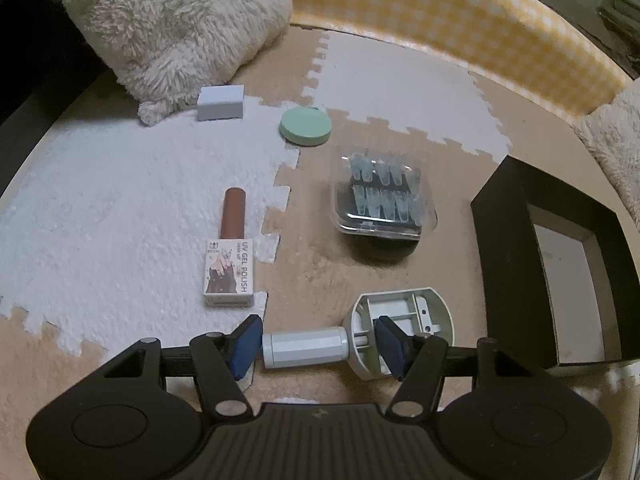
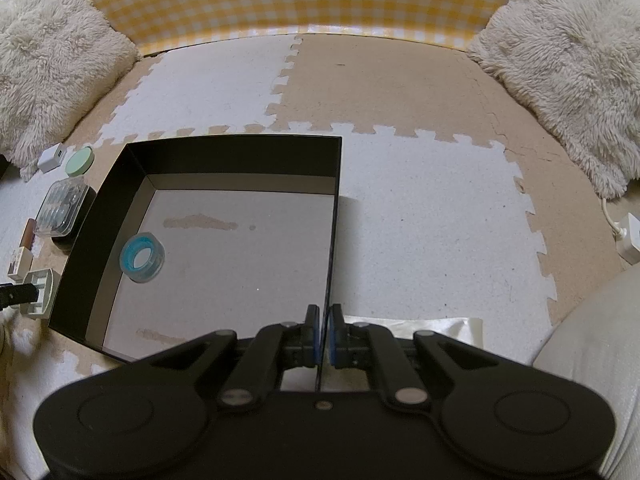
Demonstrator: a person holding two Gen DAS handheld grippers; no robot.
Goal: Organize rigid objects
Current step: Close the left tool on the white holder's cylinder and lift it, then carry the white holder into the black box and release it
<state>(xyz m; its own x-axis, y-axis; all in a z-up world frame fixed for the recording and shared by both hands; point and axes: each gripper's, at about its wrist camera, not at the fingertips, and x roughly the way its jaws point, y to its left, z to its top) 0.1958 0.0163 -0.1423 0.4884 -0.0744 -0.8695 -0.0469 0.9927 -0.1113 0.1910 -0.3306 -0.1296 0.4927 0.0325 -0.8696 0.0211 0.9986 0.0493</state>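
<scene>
Foam mats [image 2: 420, 208] floor the room; left tool [image 1: 316, 346] brackets a white device [image 1: 360, 340], right tool [image 2: 324, 338] clamps the black box [image 2: 331, 240].

white-handled grey tool [image 1: 360, 340] lying flat beside black box [image 1: 508, 264]

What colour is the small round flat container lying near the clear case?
Pale mint green; the small round flat container shows best in the left wrist view.
</scene>
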